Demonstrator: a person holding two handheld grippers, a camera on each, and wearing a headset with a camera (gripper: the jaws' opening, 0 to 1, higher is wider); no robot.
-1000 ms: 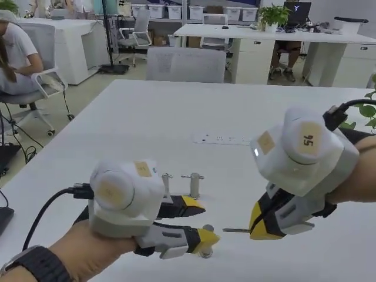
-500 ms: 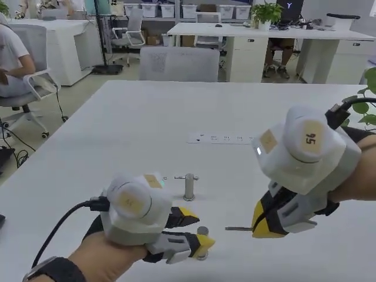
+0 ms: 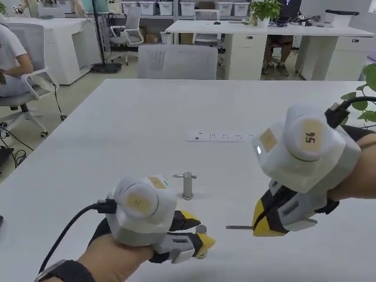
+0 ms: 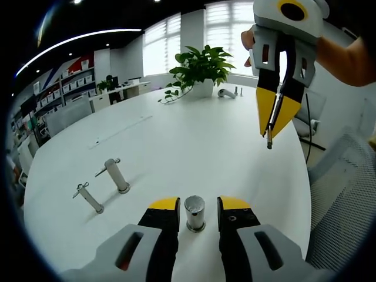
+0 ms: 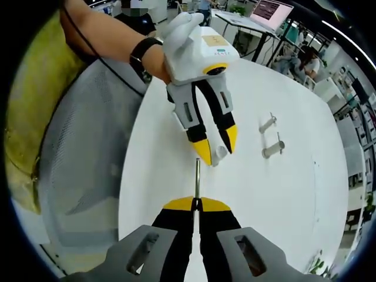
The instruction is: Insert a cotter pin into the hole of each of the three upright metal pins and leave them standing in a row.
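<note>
**Left gripper (image 3: 197, 232) has closed in around the last pin**

Head view: vs a second ago, left gripper sits lower and nearer. Its yellow-tipped jaws are apart, either side of the bare pin (image 3: 201, 229). Right gripper (image 3: 257, 225) has barely shifted and is clamped on a thin, straight cotter pin (image 3: 239, 227). The tip points at the bare pin, near but not touching. One fitted pin (image 3: 187, 187) stands upright behind, on the smooth white table (image 3: 147, 129).

Left gripper view: bare pin is a short, shiny metal cylinder with a flat top, with a gap to each jaw. Off to the left are one fitted pin (image 4: 117, 176) and another fitted pin (image 4: 89, 198), each with a cotter crosswise near the top. Count: 3 pins, 3 cotters (2 in, 1 held).

Right gripper view: black jaws pinched tight on the cotter pin, which sticks straight out.
</note>
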